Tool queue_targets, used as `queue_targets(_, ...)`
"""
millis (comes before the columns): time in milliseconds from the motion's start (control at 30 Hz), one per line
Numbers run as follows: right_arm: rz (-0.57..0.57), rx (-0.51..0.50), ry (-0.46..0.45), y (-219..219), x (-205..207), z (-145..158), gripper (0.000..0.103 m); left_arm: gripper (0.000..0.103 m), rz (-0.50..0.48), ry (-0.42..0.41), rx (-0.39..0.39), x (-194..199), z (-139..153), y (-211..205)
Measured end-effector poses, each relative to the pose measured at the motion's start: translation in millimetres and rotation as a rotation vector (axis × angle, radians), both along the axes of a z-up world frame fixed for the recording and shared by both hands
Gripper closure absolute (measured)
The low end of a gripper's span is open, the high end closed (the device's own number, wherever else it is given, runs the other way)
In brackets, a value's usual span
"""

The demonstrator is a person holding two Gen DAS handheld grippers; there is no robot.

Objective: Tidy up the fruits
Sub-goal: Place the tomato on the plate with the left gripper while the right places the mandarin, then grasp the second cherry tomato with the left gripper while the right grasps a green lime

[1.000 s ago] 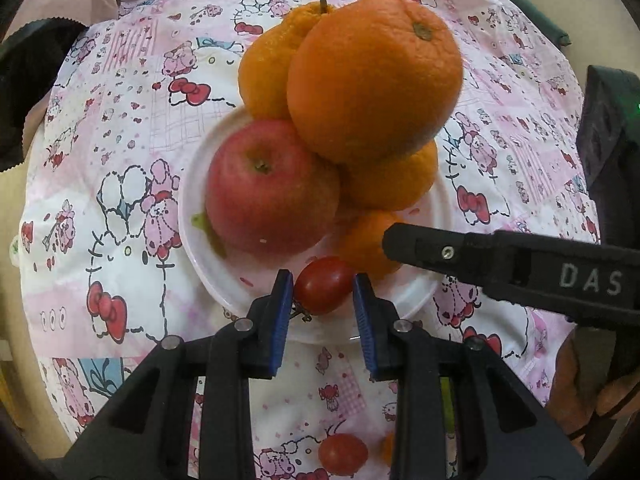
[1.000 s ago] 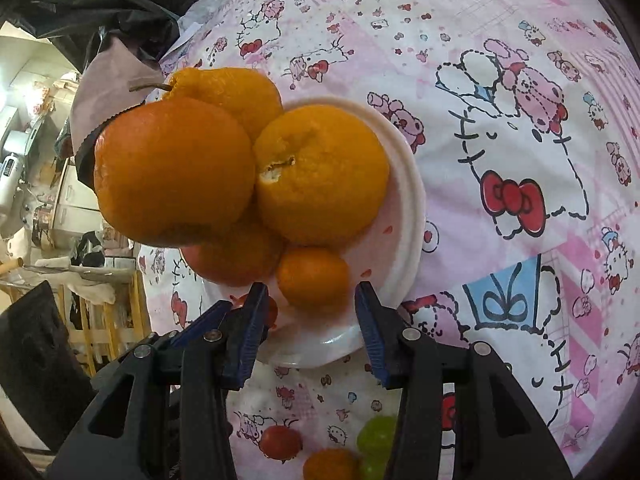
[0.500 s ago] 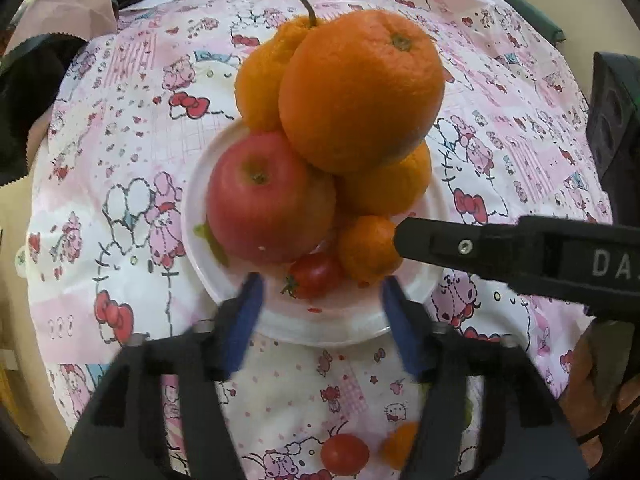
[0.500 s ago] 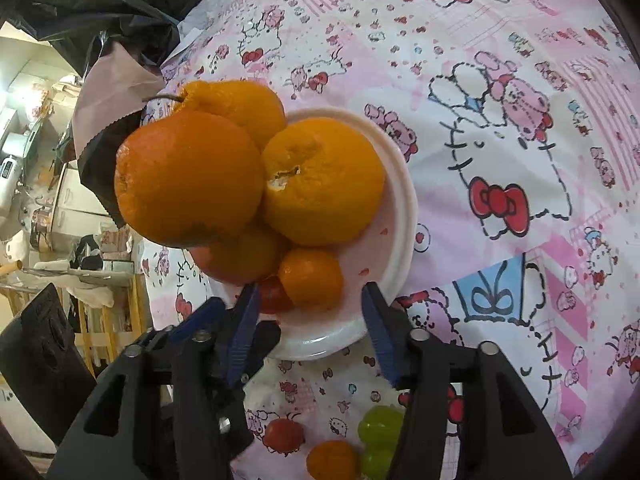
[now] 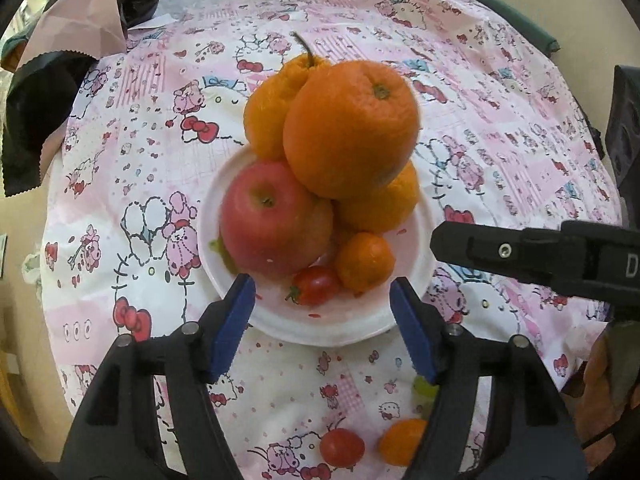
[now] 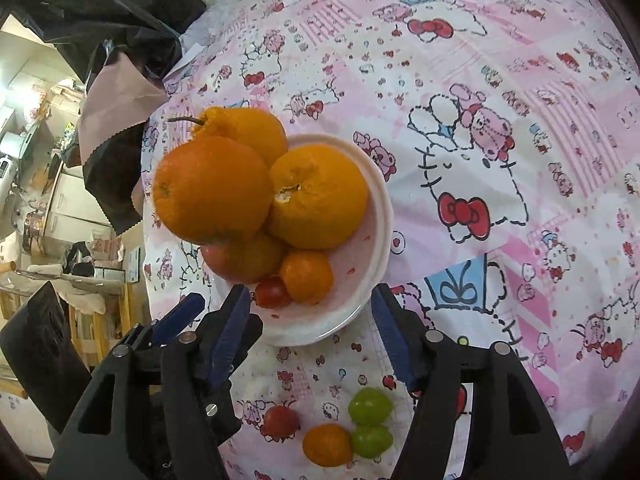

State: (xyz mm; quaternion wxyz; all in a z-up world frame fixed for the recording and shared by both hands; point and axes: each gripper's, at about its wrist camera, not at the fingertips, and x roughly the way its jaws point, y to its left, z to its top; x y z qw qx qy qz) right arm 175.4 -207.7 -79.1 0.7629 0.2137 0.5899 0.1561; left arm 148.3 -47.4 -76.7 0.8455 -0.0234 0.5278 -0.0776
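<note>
Both tongs, left and right, gape empty over the plate; nudging the top orange could topple the pile.

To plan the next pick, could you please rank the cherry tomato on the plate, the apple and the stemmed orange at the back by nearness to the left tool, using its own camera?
1. Cherry tomato: nearest, on the plate's front, just ahead of the left tool.
2. Apple: next, on the plate's left.
3. Stemmed orange: farthest, at the back of the pile.
</note>
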Motion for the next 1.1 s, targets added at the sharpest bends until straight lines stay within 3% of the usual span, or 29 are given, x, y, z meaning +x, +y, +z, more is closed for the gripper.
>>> queue_targets(533, 0.040, -0.035, -0.072, -9.7, -50.4, 39.5, 0.037, 0.036, 0.053, -0.082, 0.042, -45.5, 47.6, 20.4)
queue_targets(733, 0.036, -0.019, -0.045, -17.5, -78.6, 35.7, 0.037, 0.036, 0.073, -0.058, 0.002, -67.9, 53.3, 31.7)
queue_targets(933, -0.028, 0.069, 0.004, -35.5, -103.5, 33.2, 0.037, 0.036, 0.081, -0.036, -0.018, -83.2, 53.0, 32.3)
queue_targets(1100, -0.093, 0.078, 0.027, -50.1, -108.9, 28.1, 0.037, 0.036, 0.089, 0.053, -0.041, -88.1, 37.0, 32.5)
